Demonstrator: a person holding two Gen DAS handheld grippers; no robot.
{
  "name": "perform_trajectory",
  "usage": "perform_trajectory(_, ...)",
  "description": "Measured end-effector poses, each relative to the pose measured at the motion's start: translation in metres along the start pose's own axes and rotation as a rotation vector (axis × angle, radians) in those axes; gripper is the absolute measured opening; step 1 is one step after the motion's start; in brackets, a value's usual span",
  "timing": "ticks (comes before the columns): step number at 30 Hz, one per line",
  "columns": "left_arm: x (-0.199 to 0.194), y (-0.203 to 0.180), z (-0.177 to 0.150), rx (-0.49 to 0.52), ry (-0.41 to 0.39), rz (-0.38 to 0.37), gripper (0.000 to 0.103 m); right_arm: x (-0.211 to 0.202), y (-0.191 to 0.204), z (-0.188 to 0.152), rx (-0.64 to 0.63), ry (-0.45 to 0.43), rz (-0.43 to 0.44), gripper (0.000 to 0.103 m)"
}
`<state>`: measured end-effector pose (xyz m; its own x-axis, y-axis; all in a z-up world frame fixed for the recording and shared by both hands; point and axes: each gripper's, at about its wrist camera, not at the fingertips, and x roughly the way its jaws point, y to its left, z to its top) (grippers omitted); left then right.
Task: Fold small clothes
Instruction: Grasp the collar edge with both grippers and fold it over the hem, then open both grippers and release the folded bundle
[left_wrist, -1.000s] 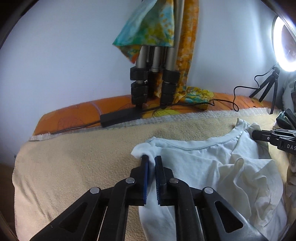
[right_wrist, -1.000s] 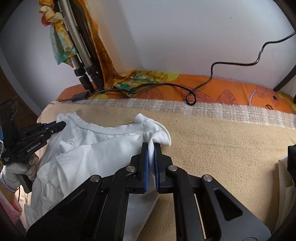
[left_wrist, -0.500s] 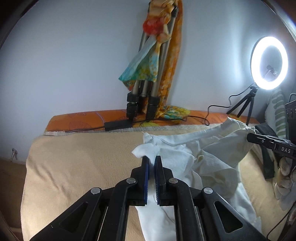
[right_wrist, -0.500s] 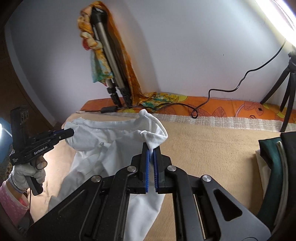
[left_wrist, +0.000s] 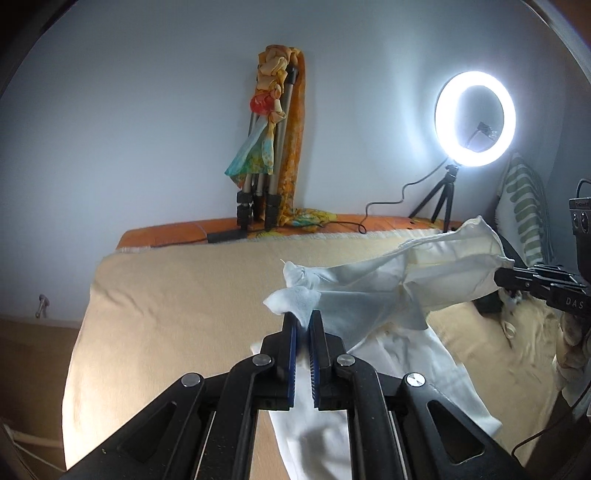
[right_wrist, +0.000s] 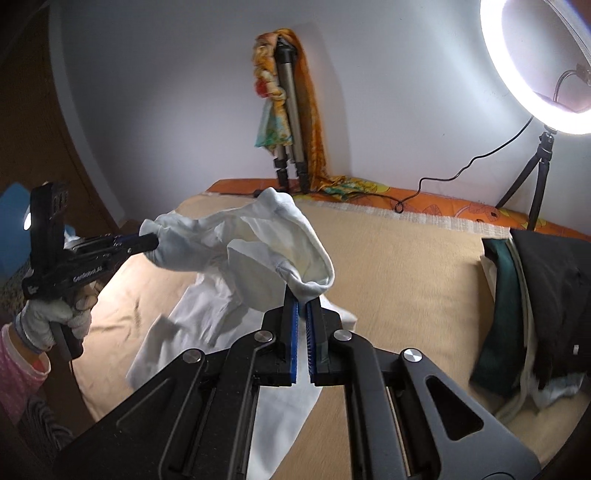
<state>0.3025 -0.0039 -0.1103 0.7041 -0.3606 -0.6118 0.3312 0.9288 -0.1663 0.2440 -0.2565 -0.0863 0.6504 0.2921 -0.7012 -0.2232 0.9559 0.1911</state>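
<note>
A small white T-shirt (left_wrist: 388, 295) hangs in the air between my two grippers, above a beige blanket (left_wrist: 177, 306). My left gripper (left_wrist: 303, 321) is shut on one shoulder corner of it. My right gripper (right_wrist: 302, 306) is shut on the other shoulder corner (right_wrist: 310, 284). The shirt (right_wrist: 221, 258) sags between them and its lower part trails down onto the blanket (right_wrist: 399, 280). In the left wrist view the right gripper (left_wrist: 509, 275) shows at the right edge. In the right wrist view the left gripper (right_wrist: 147, 242) shows at the left, held by a gloved hand.
A folded tripod draped with colourful cloth (left_wrist: 269, 155) leans on the back wall. A lit ring light on a small tripod (left_wrist: 474, 118) stands at the back right, its cable across the orange sheet. A pile of dark and green clothes (right_wrist: 535, 302) lies at the right.
Both grippers have lifted the shirt off the blanket and pulled back from the wall. The shirt lay spread flat a second ago and now hangs stretched between them.
</note>
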Motion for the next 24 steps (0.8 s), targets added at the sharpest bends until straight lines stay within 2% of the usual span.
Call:
perform_trajectory(5,-0.028,-0.006,-0.051,0.017,0.018,0.011,0.003,-0.019,0.03,-0.052,-0.055,0.026,0.001,0.005)
perform_trajectory(9,-0.037,-0.003,-0.091,-0.016,0.069,0.022,0.003,-0.02,0.043,-0.093,-0.088,0.054,-0.029,0.005)
perform_trajectory(15,-0.061,-0.005,-0.127,0.007,0.085,0.052,0.003,-0.03,0.049,-0.125,-0.145,0.051,-0.096,0.005)
perform_trajectory(19,-0.086,-0.005,-0.139,0.02,0.075,0.057,0.004,-0.047,0.046,-0.137,-0.149,0.047,-0.131,0.005)
perform_trajectory(22,-0.098,0.005,-0.138,-0.04,0.051,0.05,0.016,-0.056,0.036,-0.142,-0.086,0.062,-0.139,0.006)
perform_trajectory(24,-0.099,0.017,-0.134,-0.117,0.042,0.016,0.028,-0.059,0.027,-0.141,0.008,0.075,-0.102,0.008)
